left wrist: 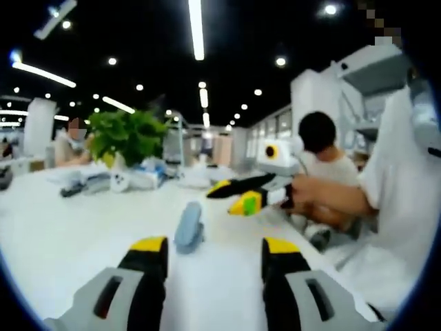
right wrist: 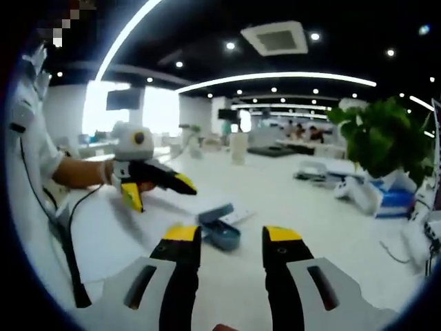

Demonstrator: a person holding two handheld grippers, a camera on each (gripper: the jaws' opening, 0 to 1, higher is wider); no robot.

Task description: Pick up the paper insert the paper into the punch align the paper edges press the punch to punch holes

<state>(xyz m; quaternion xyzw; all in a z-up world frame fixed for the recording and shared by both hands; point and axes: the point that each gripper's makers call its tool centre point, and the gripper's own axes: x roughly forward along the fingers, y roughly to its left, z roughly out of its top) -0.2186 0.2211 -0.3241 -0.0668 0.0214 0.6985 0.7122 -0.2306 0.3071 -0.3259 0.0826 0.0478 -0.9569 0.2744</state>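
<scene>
Left gripper (left wrist: 214, 249), black with yellow tips: jaws parted wide, nothing between them, raised over the white table (left wrist: 69, 227). Grey-blue hole punch (left wrist: 189, 226): on the table just ahead of and between these tips. Right gripper (right wrist: 233, 234), same build: jaws spread apart, empty; in the left gripper view it appears ahead to the right (left wrist: 241, 194), in a person's hand. Punch in the right gripper view (right wrist: 220, 229): just beyond the tips, resting on white paper (right wrist: 238, 216), partly beneath it. Green leafy potted plant (left wrist: 128, 135): farther along the table, ahead to the left.
</scene>
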